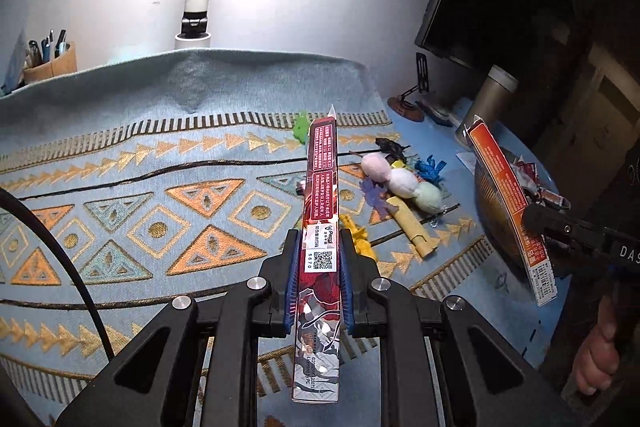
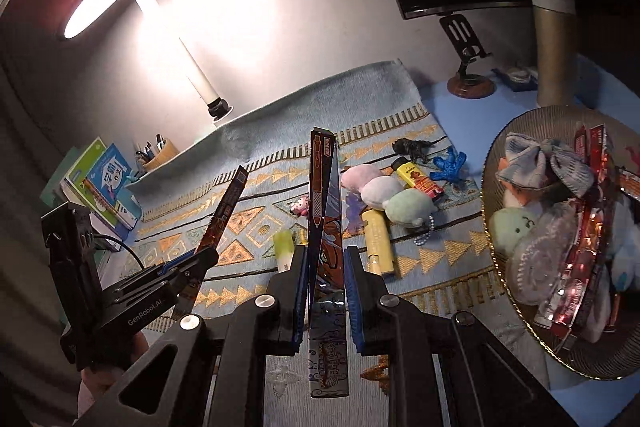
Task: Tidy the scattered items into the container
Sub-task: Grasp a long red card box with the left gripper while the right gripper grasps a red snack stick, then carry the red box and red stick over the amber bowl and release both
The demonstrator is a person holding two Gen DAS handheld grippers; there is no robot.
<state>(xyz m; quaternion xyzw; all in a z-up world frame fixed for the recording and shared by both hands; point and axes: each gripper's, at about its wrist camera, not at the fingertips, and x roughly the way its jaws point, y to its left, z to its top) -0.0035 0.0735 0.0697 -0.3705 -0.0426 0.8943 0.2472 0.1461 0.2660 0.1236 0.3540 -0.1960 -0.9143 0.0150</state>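
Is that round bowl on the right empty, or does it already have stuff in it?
Already partly filled. The round bowl holds a denim bow, a pale green plush and shiny red packets.

The woven cloth mat [image 1: 160,155] is looking matt and rough. The 2 long packets [image 1: 322,187] [image 2: 326,211] are gleaming as glossy printed foil. The bowl [image 2: 496,195] is showing ribbed, metallic-looking sides; the plush dumplings [image 2: 380,193] are looking soft.

I see a plain pale wall [image 2: 320,7] behind the desk [image 2: 460,115], lit brightly by a round lamp [image 2: 102,1] on a white stem. A patterned blue rug [image 1: 160,167] covers the desk; a dark monitor [image 1: 480,7] stands at its right.
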